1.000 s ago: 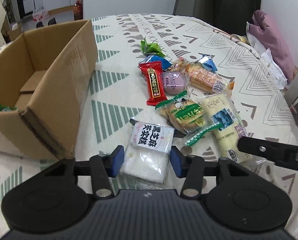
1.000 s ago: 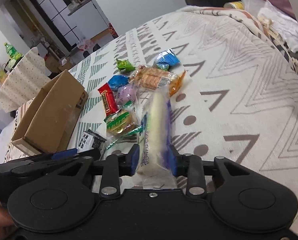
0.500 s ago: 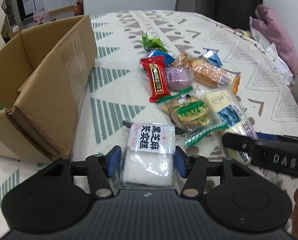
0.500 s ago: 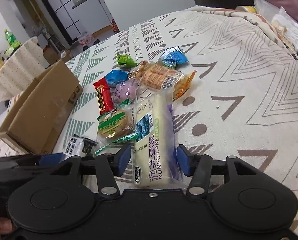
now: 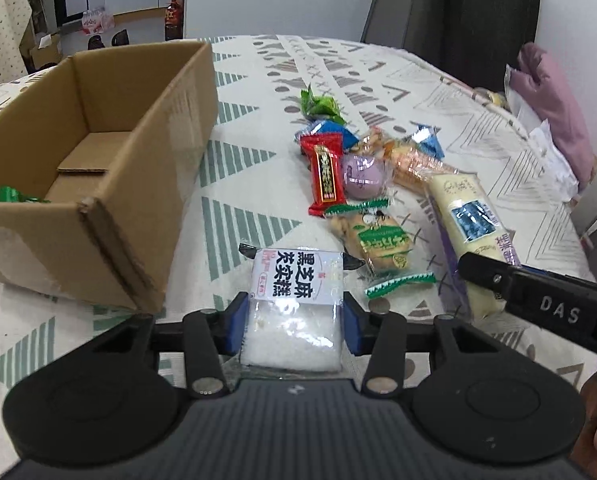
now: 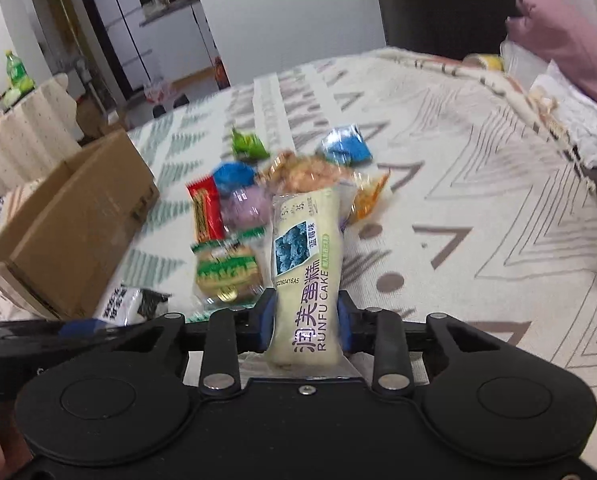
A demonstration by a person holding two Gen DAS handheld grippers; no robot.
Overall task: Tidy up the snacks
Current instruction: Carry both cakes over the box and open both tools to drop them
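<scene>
My left gripper (image 5: 294, 328) is shut on a white sesame cake packet (image 5: 294, 304) with black characters, held just above the patterned cloth. An open cardboard box (image 5: 98, 152) stands to its left, a green packet (image 5: 6, 194) inside. My right gripper (image 6: 305, 320) is shut on the long cream Runfu cake (image 6: 306, 252), which sticks out forward and upward. Ahead lies the snack pile: red bar (image 5: 326, 176), purple round sweet (image 5: 362, 176), green-edged biscuit (image 5: 378, 240), orange crackers (image 5: 414, 160), blue packets (image 5: 338, 136) and a green candy (image 5: 318, 106).
The patterned cloth (image 5: 242, 184) covers the whole table. A pink cushion (image 5: 554, 100) and white bags lie at the far right edge. A dark chair back (image 5: 458, 20) stands behind the table. A side table with bottles (image 6: 18, 128) is off to the left.
Both pairs of fingers have narrowed onto their packets since half a second ago. The right gripper has raised the Runfu cake off the cloth. The left view now looks down into the box.
</scene>
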